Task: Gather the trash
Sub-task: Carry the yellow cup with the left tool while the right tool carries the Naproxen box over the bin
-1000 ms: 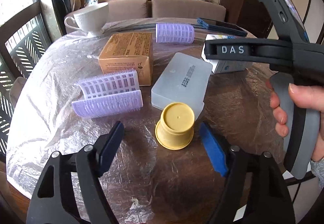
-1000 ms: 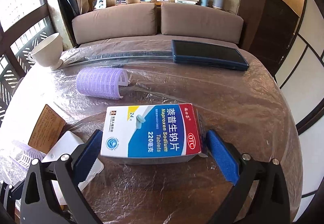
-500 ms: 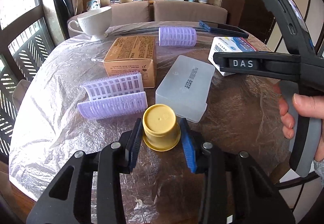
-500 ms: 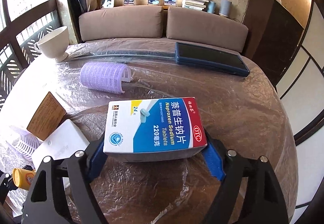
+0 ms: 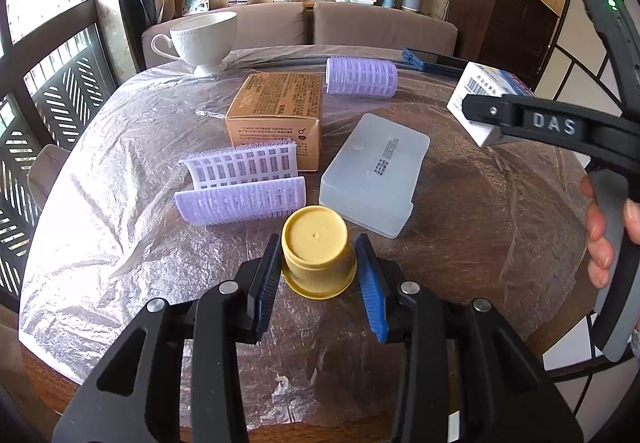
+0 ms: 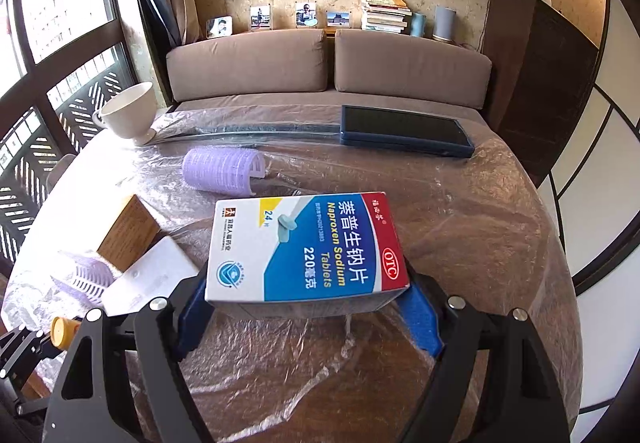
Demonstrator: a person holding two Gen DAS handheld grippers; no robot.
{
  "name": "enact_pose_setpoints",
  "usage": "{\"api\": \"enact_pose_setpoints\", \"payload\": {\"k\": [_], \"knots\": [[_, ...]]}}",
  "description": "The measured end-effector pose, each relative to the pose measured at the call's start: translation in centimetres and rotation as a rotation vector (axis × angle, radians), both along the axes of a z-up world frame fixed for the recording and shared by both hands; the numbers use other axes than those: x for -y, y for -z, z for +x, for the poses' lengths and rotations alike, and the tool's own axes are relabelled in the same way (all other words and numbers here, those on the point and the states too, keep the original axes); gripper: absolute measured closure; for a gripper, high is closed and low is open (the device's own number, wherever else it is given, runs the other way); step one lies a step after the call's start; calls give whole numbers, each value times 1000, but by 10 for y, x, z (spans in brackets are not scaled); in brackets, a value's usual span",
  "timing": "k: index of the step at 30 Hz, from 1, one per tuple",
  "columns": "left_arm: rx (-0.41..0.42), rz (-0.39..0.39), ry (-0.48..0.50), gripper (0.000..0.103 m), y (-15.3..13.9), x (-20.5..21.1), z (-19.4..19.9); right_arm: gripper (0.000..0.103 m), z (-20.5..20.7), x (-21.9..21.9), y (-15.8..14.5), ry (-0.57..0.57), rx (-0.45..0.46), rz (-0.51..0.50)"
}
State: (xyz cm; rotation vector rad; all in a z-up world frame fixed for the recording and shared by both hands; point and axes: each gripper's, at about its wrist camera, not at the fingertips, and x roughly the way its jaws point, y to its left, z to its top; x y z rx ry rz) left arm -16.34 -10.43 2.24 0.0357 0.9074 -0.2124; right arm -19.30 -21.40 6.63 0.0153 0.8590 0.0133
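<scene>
Left tongs [image 5: 319, 275] pinching yellow cup [image 5: 318, 251], right tongs [image 6: 308, 313] clamping tablet box [image 6: 306, 247], underside hidden.

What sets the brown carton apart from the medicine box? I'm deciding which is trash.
The brown carton lies on the table, ungripped; the medicine box is clamped between the right gripper fingers. The brown carton is plain tan with small print; the medicine box is white, blue and red, reading "Naproxen Sodium Tablets". Both are closed cardboard boxes.

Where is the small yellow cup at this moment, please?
In the left wrist view the yellow cup stands upside down between the left hand-held gripper's pads, near the purple hair roller and the translucent plastic case.
</scene>
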Motion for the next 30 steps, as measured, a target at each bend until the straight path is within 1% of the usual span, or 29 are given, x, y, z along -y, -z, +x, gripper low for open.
{"api": "enact_pose_setpoints", "payload": {"k": [4, 10, 16, 30], "knots": [[-4, 0, -5, 64, 0, -2, -1, 24, -15, -1, 0, -20, -11, 10], [-11, -13, -13, 64, -2, -5, -3, 24, -37, 5, 3, -22, -43, 57], [-19, -32, -30, 64, -4, -8, -7, 24, -59, 6, 3, -32, -57, 68], [-16, -45, -21, 64, -9, -7, -22, 24, -89, 6, 3, -39, -77, 111]]}}
